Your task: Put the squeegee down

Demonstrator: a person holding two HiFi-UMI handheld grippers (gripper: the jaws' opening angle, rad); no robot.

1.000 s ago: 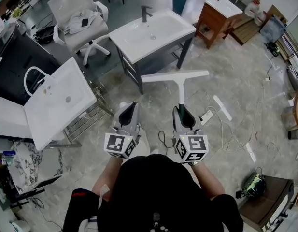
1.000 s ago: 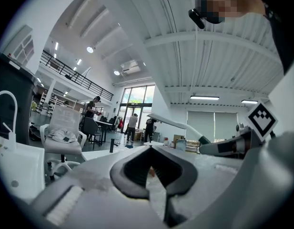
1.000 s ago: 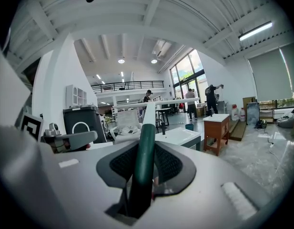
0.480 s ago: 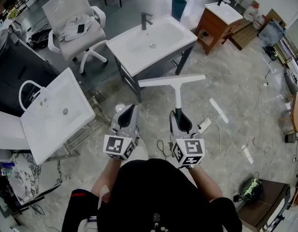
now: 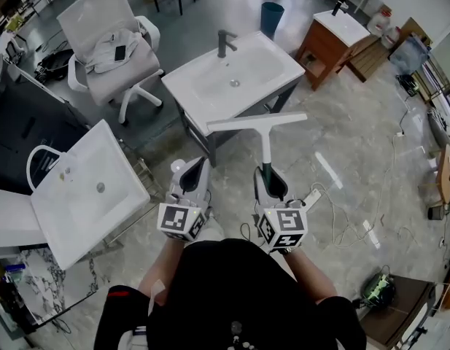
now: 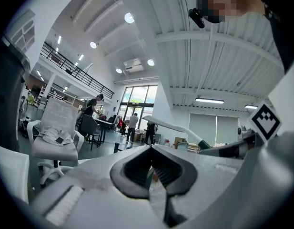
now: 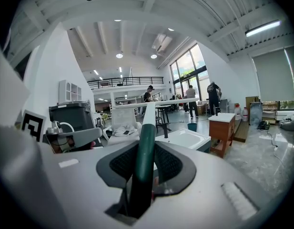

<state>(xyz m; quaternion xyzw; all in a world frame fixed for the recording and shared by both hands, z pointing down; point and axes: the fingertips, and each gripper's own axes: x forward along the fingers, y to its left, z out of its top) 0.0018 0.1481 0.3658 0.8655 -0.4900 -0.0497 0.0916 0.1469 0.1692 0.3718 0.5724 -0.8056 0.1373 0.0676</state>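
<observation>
Right gripper point(image 5: 271, 177) clamps dark green handle of white T-shaped squeegee point(image 5: 258, 121), blade near white rectangular washbasin point(image 5: 210, 86); left gripper point(image 5: 190, 170) jaws together, empty

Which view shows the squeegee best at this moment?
Head view: the whole squeegee shows, white blade crosswise above its handle, held in the right gripper. The right gripper view shows mainly the green handle between its jaws; the left gripper view, only part, side-on.
</observation>
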